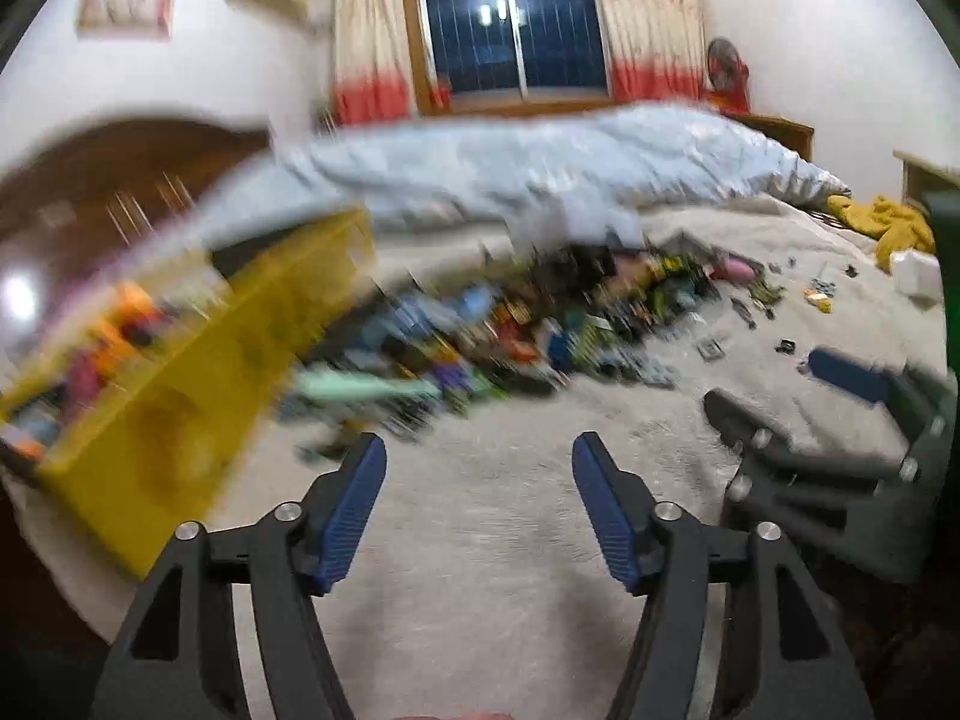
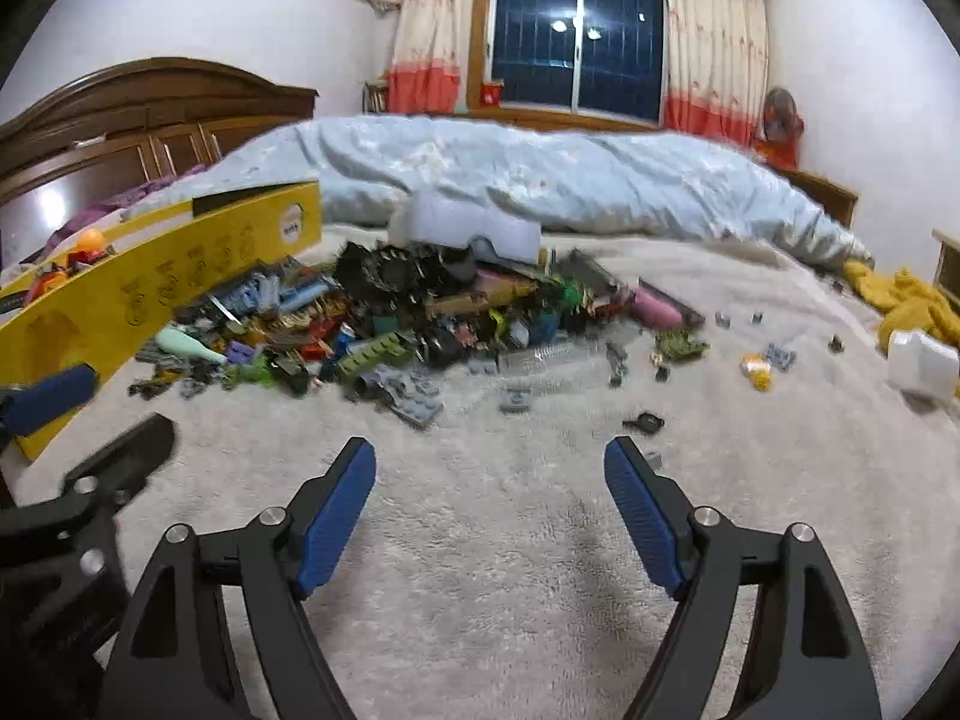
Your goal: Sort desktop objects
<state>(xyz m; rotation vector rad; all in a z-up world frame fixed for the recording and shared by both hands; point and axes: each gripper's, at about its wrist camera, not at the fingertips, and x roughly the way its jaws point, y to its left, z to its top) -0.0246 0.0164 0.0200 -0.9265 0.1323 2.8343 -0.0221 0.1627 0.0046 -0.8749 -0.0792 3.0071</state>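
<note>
Two views. Left wrist: hanging wide open, gripping nothing, left gripper (image 1: 478, 456) facing blurred toy-brick pile (image 1: 510, 324) at twelve o'clock, yellow box (image 1: 180, 396) at ten, likely for sorting. Right wrist: gaping empty, right gripper (image 2: 490, 462) aiming at pile, small black piece (image 2: 645, 422) lying at one o'clock.

- On the yellow box (image 2: 150, 294) I see a row of round printed icons and a small white label, too blurred to read.

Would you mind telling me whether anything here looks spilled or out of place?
Yes: a pile of toy bricks lies spilled on the grey blanket beside the yellow box, with stray pieces scattered to its right.
</note>
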